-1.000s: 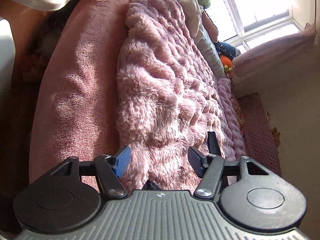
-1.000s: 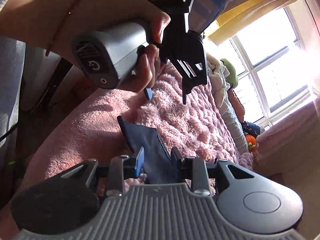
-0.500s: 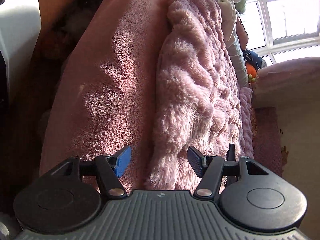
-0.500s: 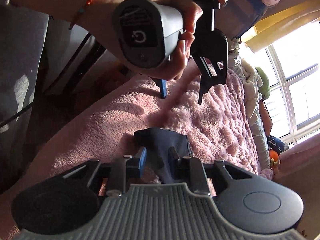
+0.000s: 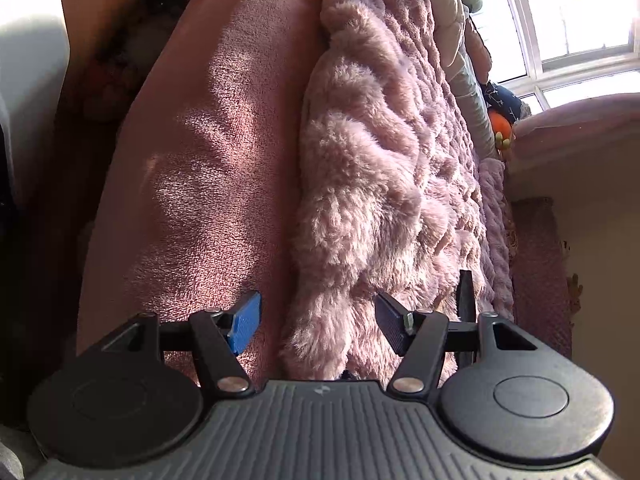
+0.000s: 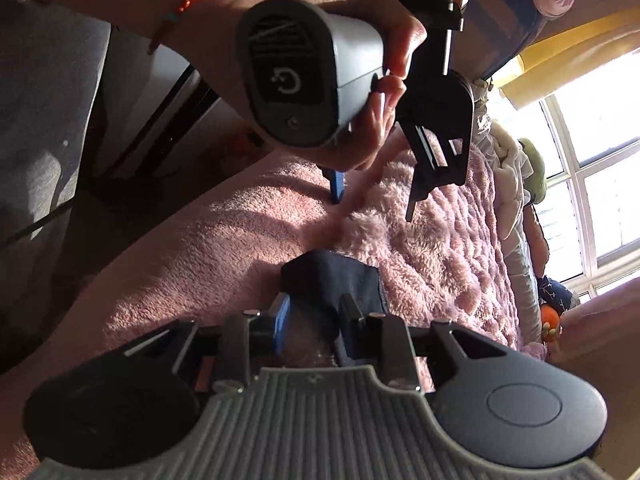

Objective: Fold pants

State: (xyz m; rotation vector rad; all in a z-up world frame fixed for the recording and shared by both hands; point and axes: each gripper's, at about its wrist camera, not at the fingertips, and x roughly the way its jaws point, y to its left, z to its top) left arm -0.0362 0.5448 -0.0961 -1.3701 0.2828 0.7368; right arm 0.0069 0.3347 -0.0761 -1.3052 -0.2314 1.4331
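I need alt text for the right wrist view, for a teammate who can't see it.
The right gripper, whose fingers have just been opening, has a fold of dark navy pants between them, low over a pink blanket. Above, a hand holds the left gripper over a fluffy pink throw, fingers apart and empty. A sunlit window is on the right.

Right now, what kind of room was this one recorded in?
Most likely a bedroom: a bed under a pink terry cover with a fluffy pink blanket on it, bedding bunched beside a sunlit window, and soft toys below the sill.
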